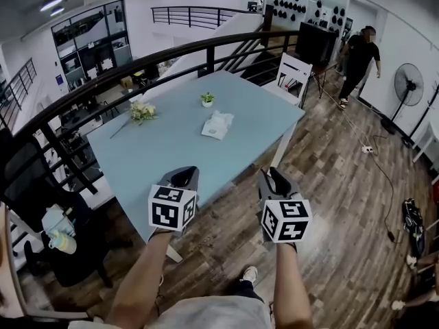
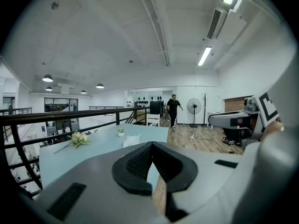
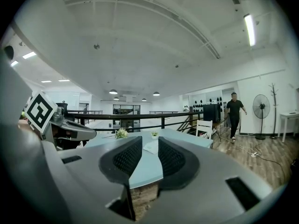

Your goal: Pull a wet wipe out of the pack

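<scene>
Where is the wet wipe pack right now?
In the head view, the wet wipe pack lies on the blue table, near the potted plant, right of the flowers.

one wipe pack (image 1: 217,125), one potted plant (image 1: 206,99), one flower bunch (image 1: 142,112)

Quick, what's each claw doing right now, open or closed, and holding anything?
Left claw: closed, empty.
Right claw: partly open, nothing held.

place: open-plan office mezzanine | cues: black railing (image 2: 70,114), glass-walled rooms (image 1: 92,43), office chair (image 1: 34,177)
</scene>
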Demonstrator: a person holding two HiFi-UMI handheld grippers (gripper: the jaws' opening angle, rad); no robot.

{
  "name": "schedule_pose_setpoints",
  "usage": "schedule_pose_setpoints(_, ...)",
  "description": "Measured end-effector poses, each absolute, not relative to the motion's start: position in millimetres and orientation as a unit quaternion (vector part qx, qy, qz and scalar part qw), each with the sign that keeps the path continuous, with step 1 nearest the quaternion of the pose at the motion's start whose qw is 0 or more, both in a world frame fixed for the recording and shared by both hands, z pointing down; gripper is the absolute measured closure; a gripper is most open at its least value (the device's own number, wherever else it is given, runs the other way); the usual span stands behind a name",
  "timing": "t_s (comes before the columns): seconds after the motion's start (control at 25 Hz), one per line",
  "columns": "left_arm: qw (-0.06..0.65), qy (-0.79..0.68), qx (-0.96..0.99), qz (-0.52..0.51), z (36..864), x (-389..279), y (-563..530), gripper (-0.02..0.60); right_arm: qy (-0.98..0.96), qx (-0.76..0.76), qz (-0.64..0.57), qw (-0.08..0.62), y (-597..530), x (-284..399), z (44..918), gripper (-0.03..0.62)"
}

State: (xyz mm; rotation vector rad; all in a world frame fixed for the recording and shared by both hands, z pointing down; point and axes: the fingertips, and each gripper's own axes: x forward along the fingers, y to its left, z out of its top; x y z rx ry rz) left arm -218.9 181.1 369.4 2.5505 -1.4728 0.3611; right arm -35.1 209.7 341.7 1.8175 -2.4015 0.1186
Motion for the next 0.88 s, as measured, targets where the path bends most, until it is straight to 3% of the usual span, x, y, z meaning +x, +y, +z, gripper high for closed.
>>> schedule_pose_setpoints(0.88,0.092,-0.528,0.833,0.136,368,-94,57,0.588,-0.822,0.563,0.055,0.064,75,88,347,0.43)
